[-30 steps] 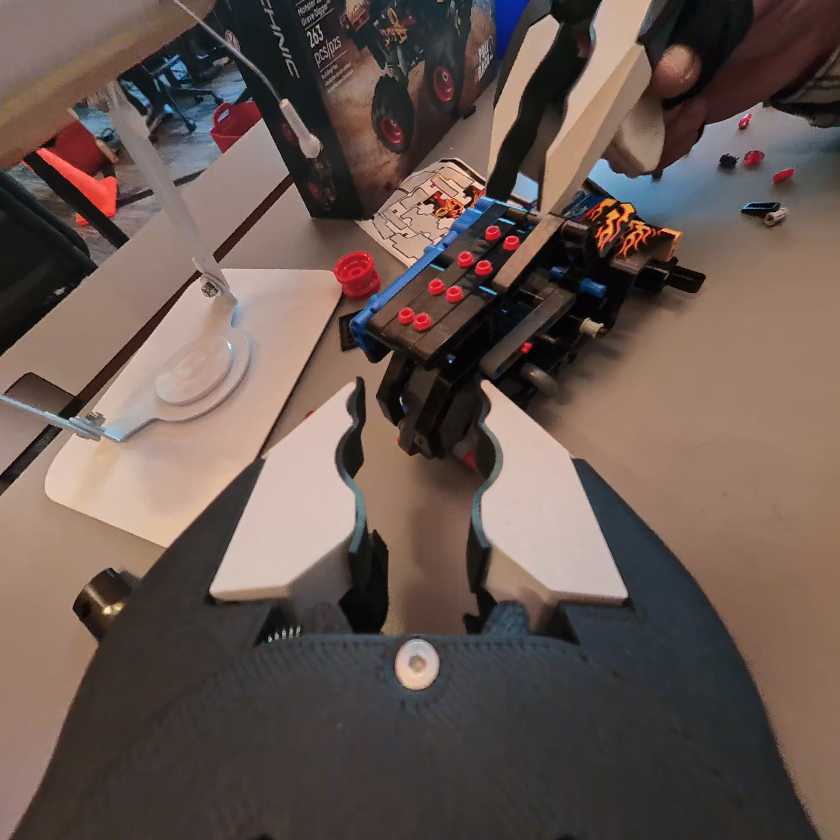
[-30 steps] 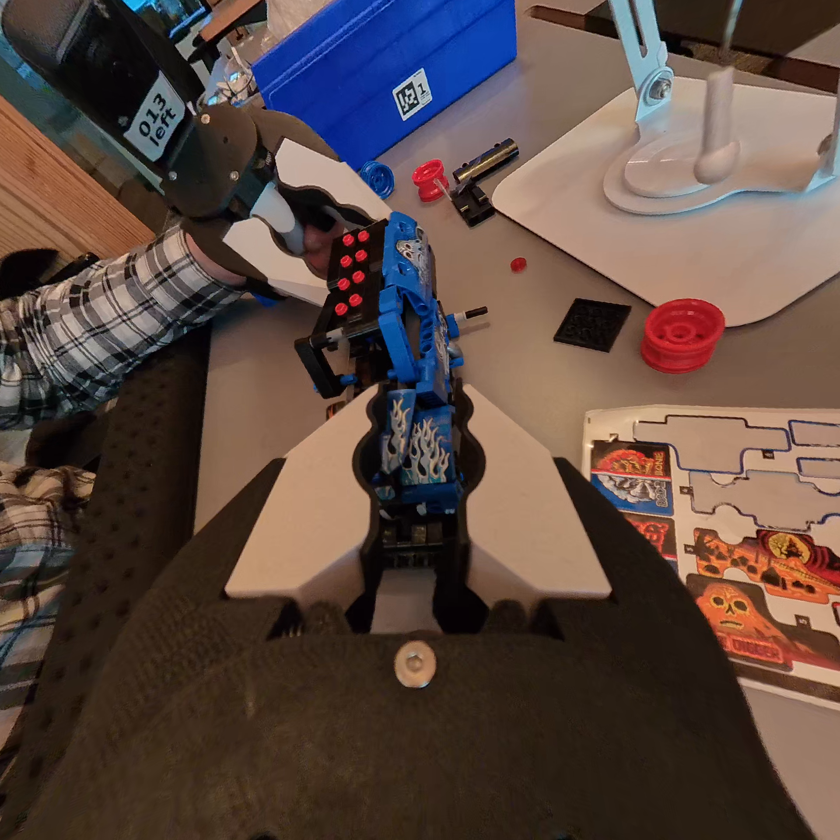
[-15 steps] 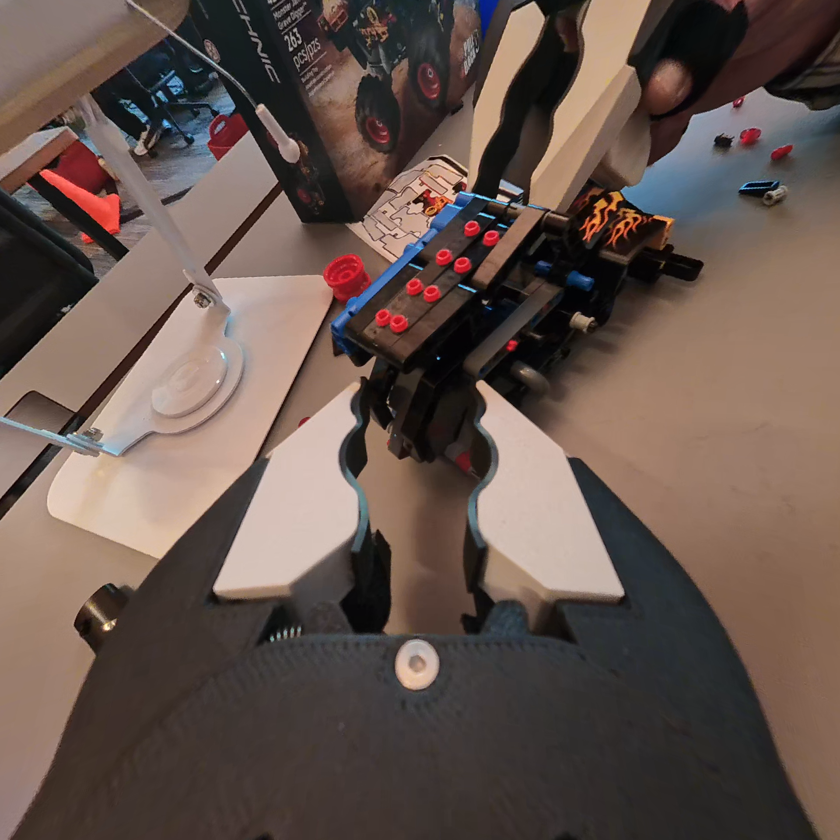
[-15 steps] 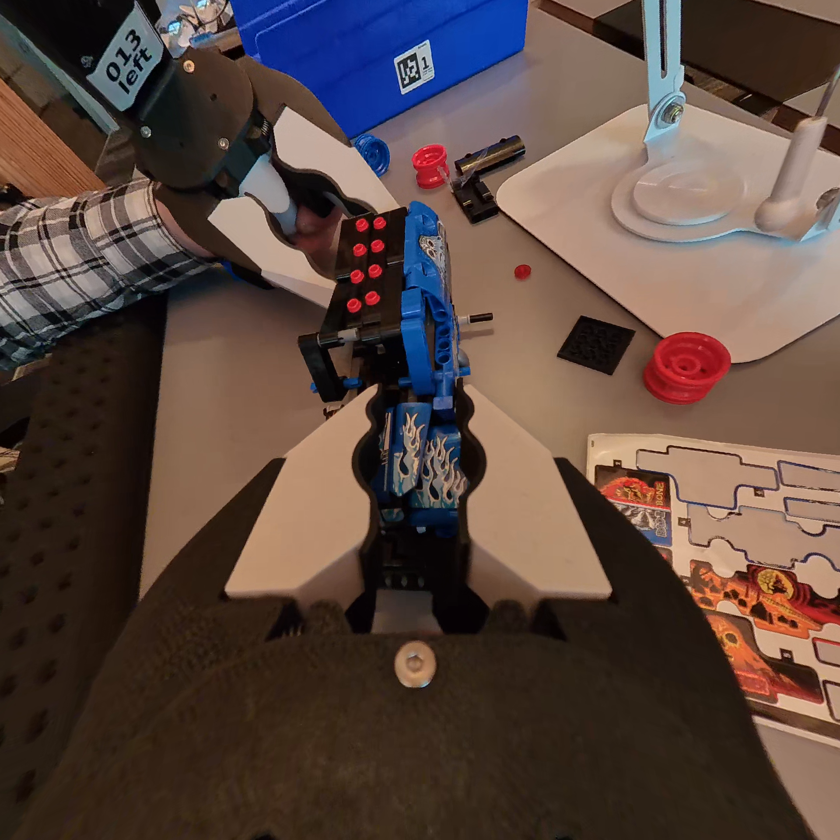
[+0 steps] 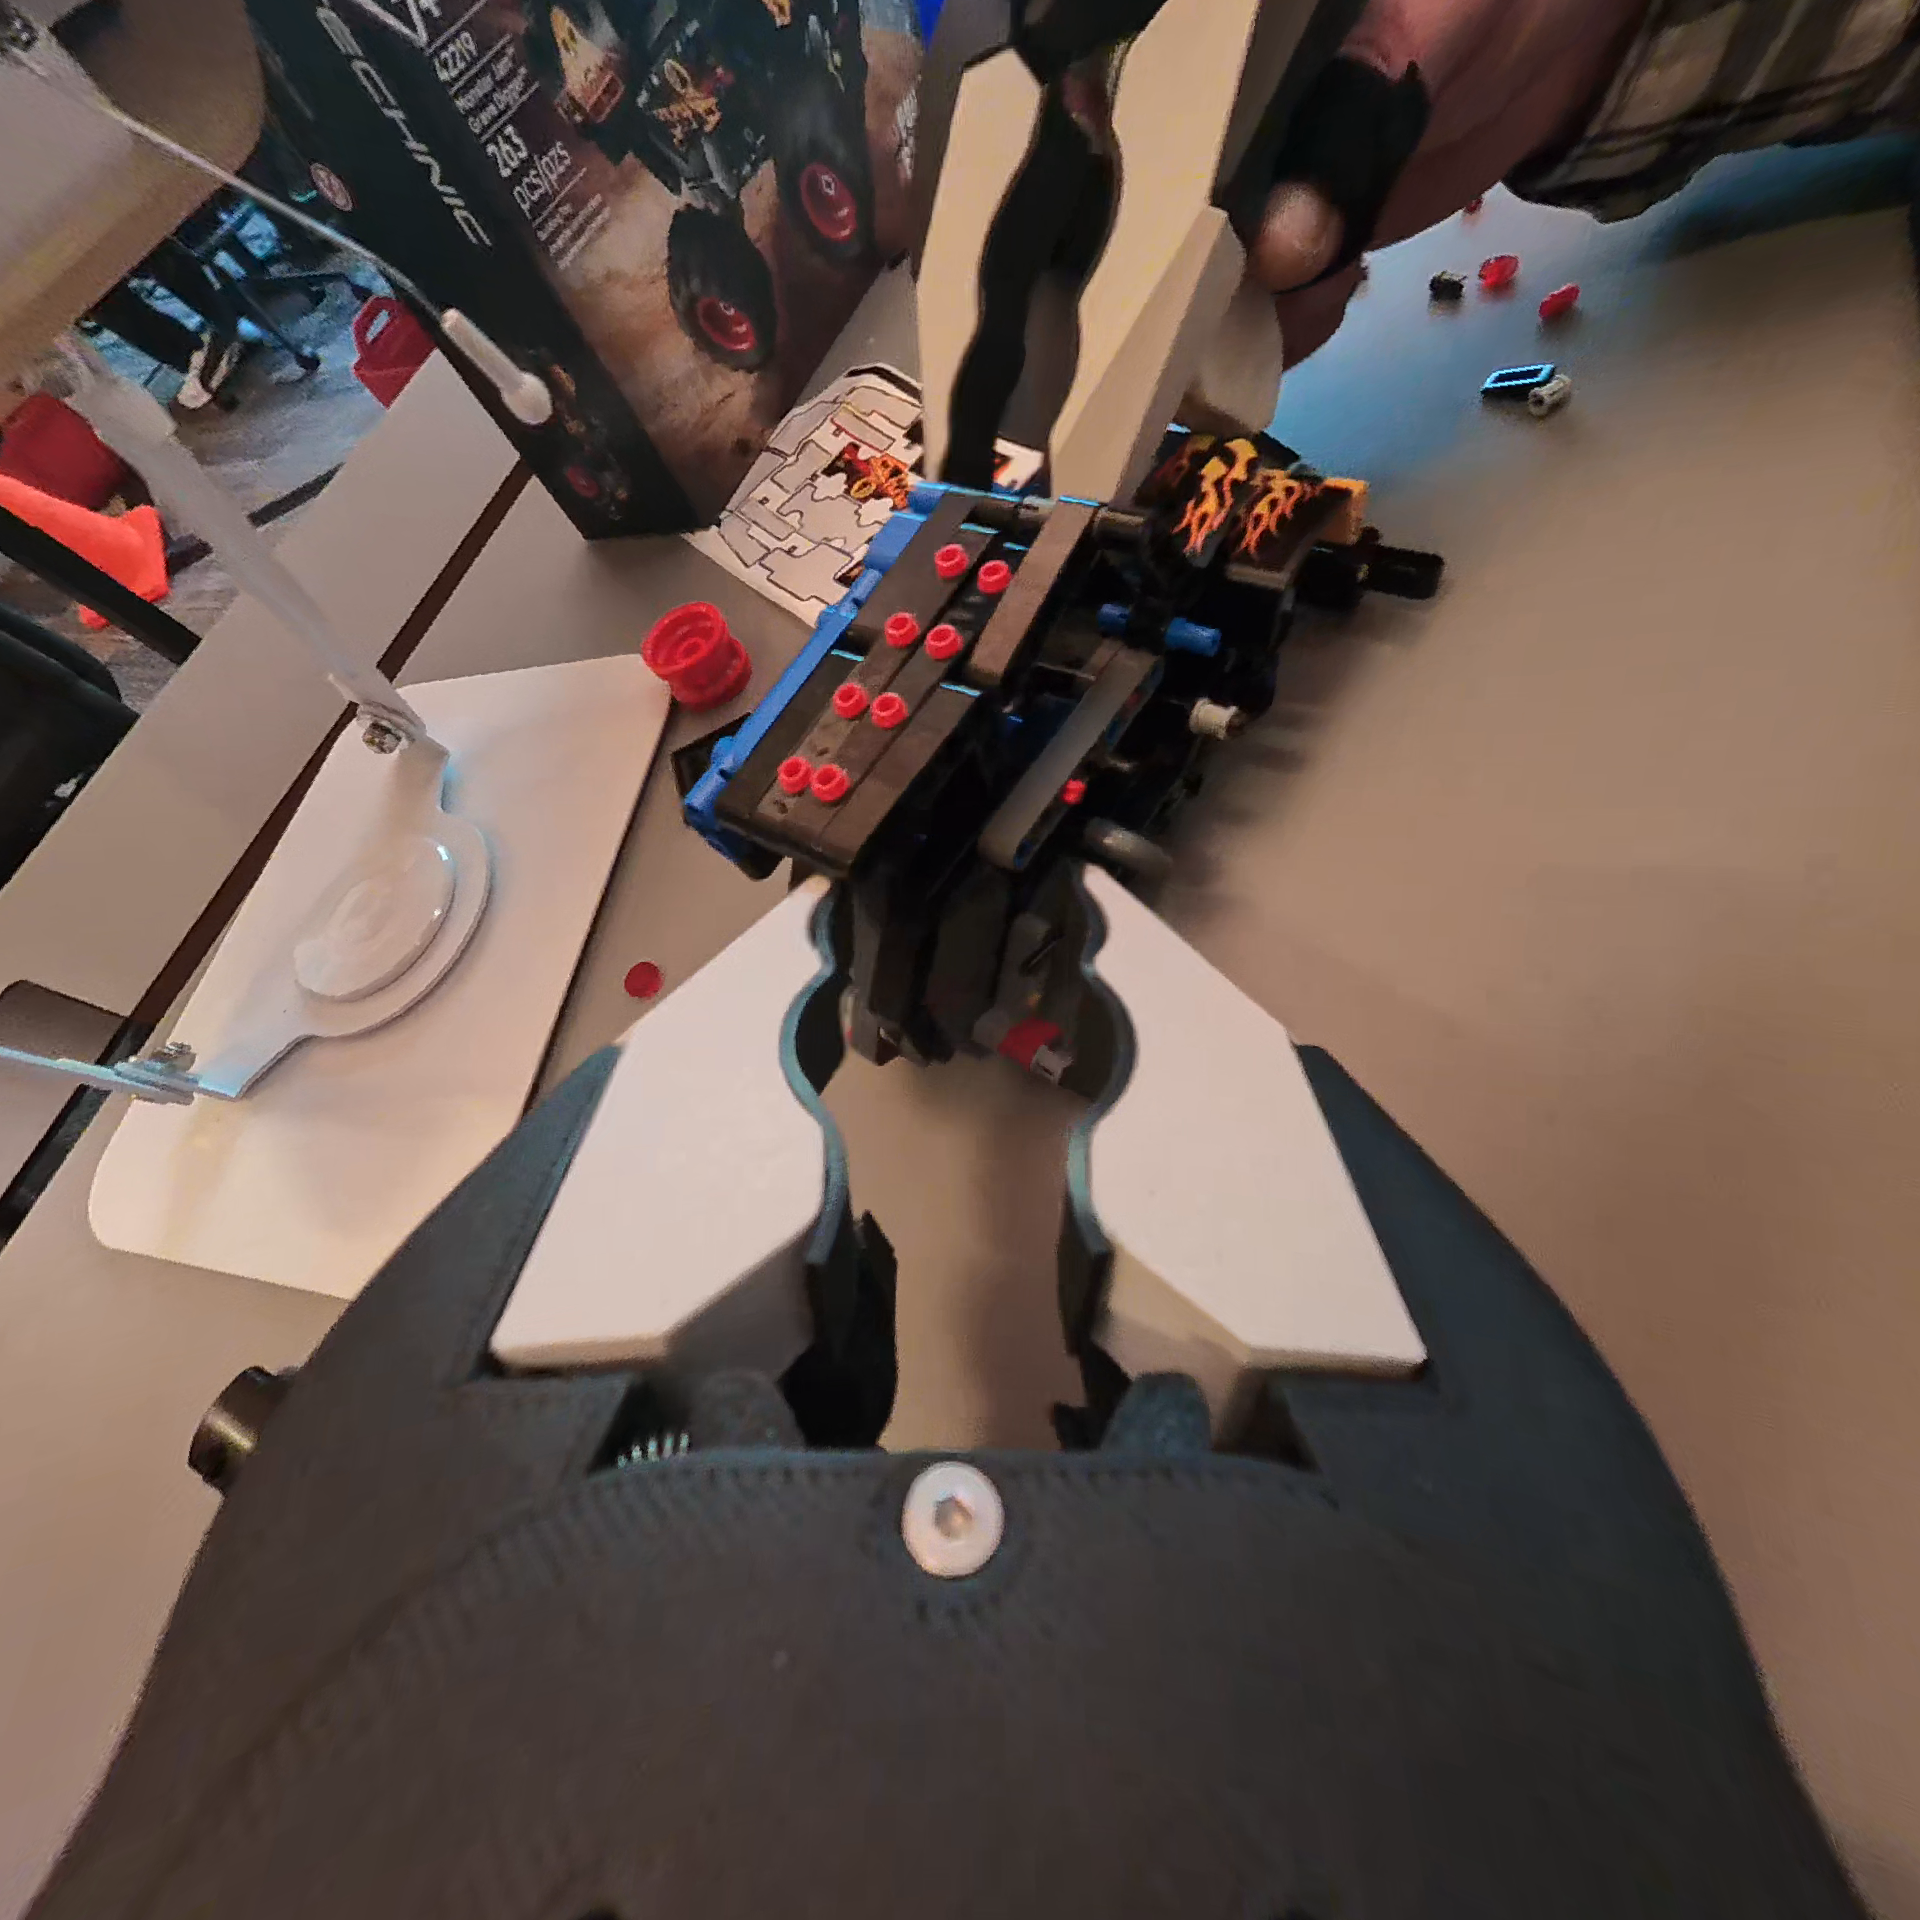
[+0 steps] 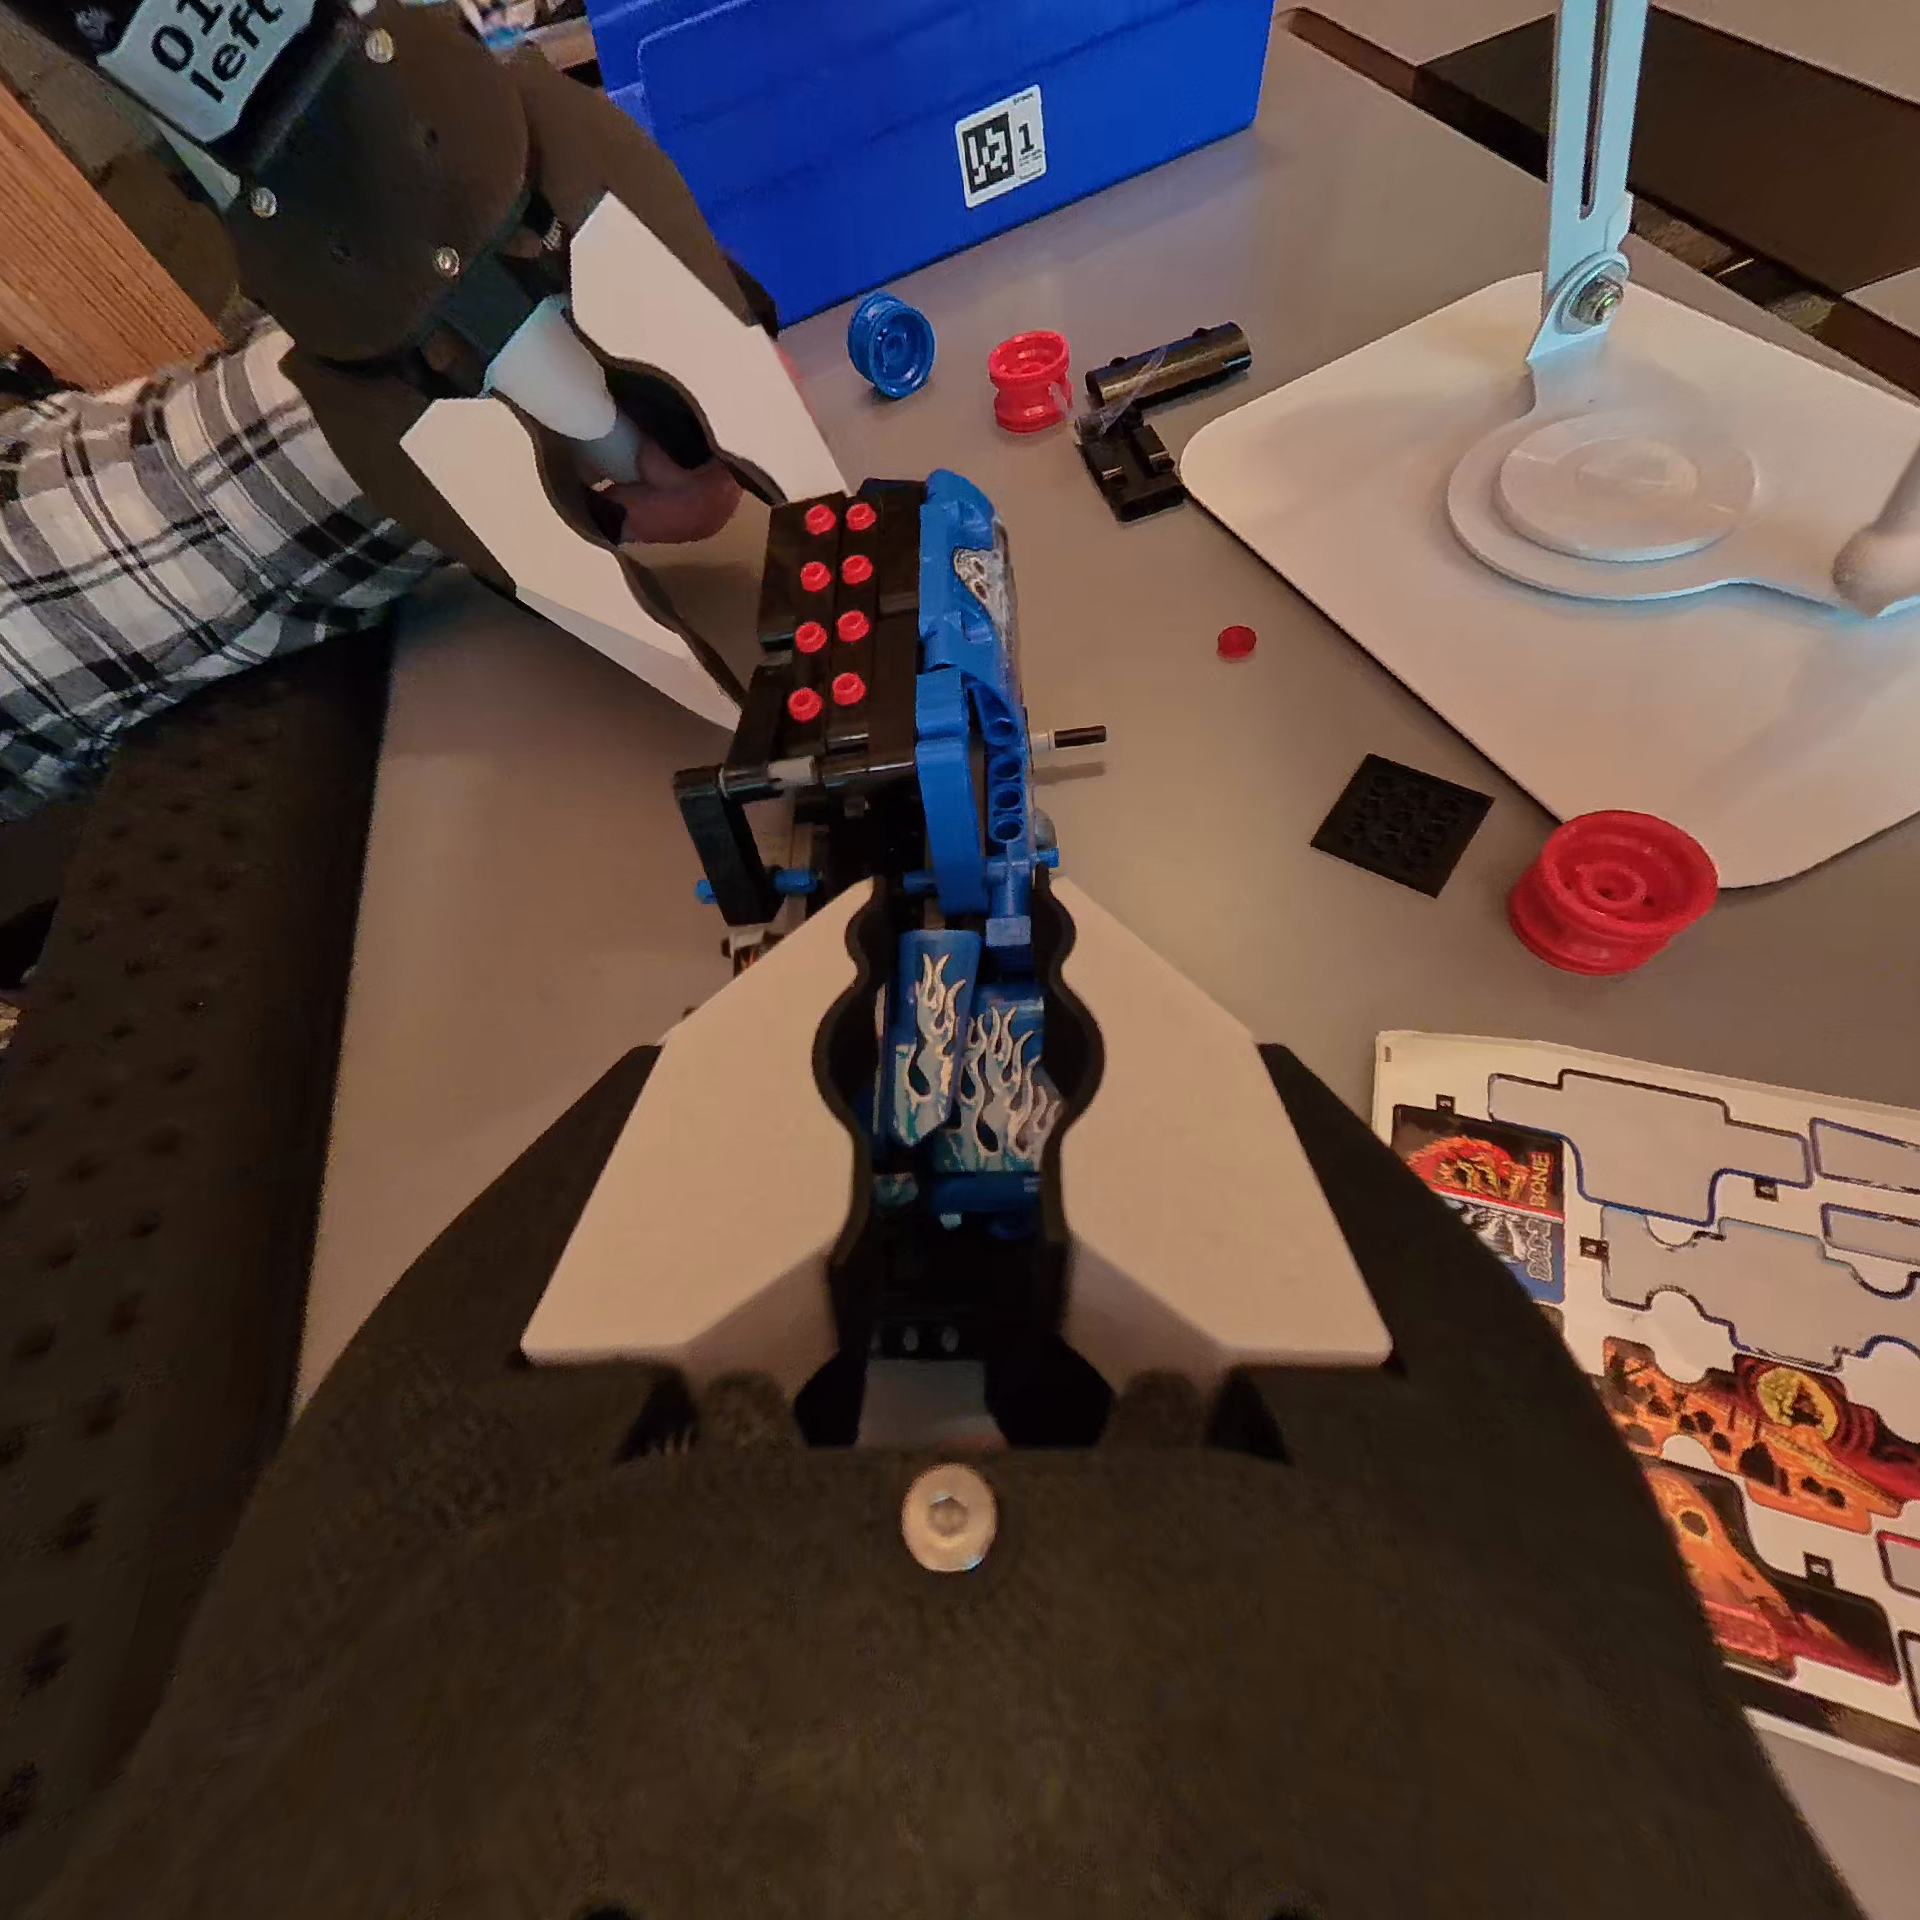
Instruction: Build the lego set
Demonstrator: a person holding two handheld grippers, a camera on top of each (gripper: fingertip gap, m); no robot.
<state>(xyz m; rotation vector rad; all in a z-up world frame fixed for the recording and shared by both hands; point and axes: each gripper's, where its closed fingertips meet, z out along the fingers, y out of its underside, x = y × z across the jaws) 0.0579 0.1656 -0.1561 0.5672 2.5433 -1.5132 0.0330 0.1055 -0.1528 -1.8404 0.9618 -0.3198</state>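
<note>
Grey worktop (image 6: 540, 935) carries the half-built truck (image 5: 966, 707), lying on its side at centre. Right gripper (image 6: 956, 904) has its fingers closed on the blue flame-printed end, likely bracing it for work at the other end. Left gripper (image 5: 956, 904) sits at the black end, fingers part open around it; contact unclear, probably lining up a grip. Loose parts wait nearby: red wheel (image 6: 1610, 888) at 3 o'clock of the truck, black plate (image 6: 1401, 823) between them, sticker sheet (image 6: 1704, 1299) at 4 o'clock, blue bin (image 6: 831, 135) at 12.

Left tool (image 5: 956, 935) agape, right tool (image 6: 961, 935) clamped
</note>
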